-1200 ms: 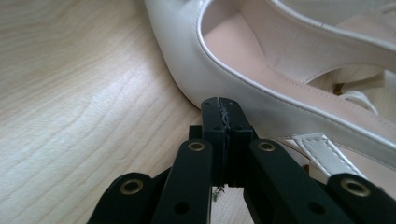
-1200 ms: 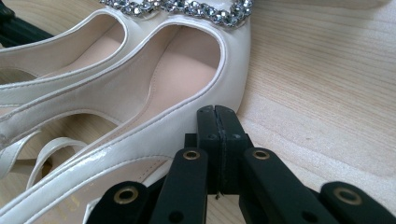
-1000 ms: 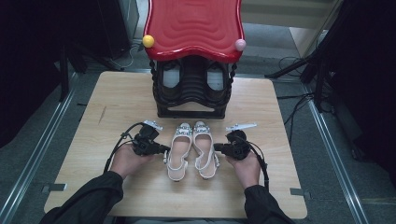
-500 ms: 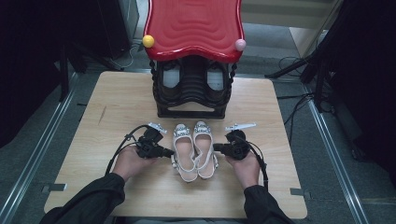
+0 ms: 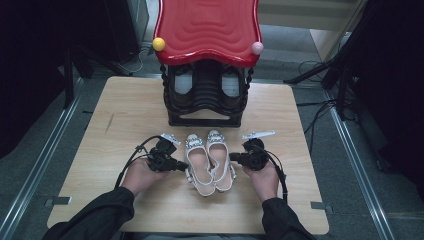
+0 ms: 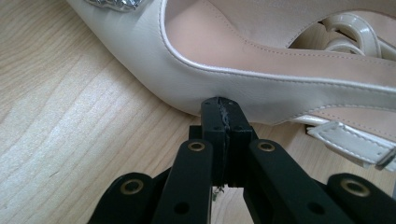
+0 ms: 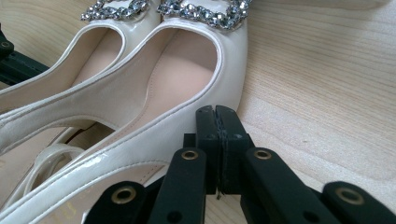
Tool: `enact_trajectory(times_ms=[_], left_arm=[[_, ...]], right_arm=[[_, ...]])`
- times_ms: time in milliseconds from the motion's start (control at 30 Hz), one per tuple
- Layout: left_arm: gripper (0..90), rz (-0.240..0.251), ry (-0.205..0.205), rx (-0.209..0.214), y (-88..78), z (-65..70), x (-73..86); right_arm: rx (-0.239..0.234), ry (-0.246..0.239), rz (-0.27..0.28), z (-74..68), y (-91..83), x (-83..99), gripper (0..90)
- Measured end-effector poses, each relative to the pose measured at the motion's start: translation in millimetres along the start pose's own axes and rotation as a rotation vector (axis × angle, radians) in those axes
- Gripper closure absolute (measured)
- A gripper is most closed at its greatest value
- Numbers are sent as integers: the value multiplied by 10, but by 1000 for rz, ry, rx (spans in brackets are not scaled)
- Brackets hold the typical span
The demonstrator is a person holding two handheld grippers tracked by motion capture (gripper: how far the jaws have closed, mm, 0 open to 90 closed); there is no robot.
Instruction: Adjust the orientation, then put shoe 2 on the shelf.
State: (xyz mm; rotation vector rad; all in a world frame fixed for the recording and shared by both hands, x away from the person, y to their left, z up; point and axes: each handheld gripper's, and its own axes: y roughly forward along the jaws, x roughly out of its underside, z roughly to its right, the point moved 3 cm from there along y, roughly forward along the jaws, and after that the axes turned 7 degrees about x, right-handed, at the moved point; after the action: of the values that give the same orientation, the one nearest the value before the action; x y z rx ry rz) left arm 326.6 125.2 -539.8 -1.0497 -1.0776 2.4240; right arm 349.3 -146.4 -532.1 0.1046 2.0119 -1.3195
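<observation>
Two cream slingback shoes with crystal buckles lie side by side on the wooden table (image 5: 125, 115), toes pointing away. The left shoe (image 5: 198, 162) leans toward the right shoe (image 5: 220, 157), and their heel ends meet. My left gripper (image 5: 184, 166) is shut and empty, its tips pressed against the left shoe's (image 6: 233, 56) outer side; in its own view the left gripper (image 6: 220, 106) shows its jaws together. My right gripper (image 5: 232, 157) is also shut and empty. The right gripper (image 7: 217, 114) touches the outer side of the right shoe (image 7: 187, 70).
A black shoe rack (image 5: 205, 95) with a red wavy top (image 5: 207, 27) stands at the table's back middle, a yellow ball (image 5: 159, 44) and a pink ball (image 5: 257, 48) on its corners. Dark shoes (image 5: 182, 82) sit inside it. Bare wood lies left and right of the hands.
My left gripper has moved right, pushing the left shoe against the right shoe so their heel ends now touch. The right gripper has stayed put.
</observation>
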Motion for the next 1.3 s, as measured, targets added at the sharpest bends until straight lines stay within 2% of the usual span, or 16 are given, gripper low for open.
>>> enact_trajectory(times_ms=[67,233,367,433,567,767,1033,1300], left_arm=[[900,-4,11,-10,-14,10,-1],[899,54,24,-4,-120,22,-25],[852,79,20,1,-216,47,-12],[814,103,0,31,-280,74,-7],[730,145,7,42,-401,155,16],[633,144,-6,49,-532,158,58],[563,159,-7,9,-646,103,82],[527,168,2,-4,-695,90,82]], right_arm=[[-9,7,10,11,-22,-11,874],[-43,9,54,3,-122,-68,830],[-61,6,73,-30,-175,-110,784],[-64,-5,84,-58,-205,-140,762],[-74,-18,95,-108,-251,-168,740],[-78,-29,121,-156,-284,-221,735],[-79,-51,128,-248,-266,-253,718],[-100,-78,90,-458,-208,-293,704]])
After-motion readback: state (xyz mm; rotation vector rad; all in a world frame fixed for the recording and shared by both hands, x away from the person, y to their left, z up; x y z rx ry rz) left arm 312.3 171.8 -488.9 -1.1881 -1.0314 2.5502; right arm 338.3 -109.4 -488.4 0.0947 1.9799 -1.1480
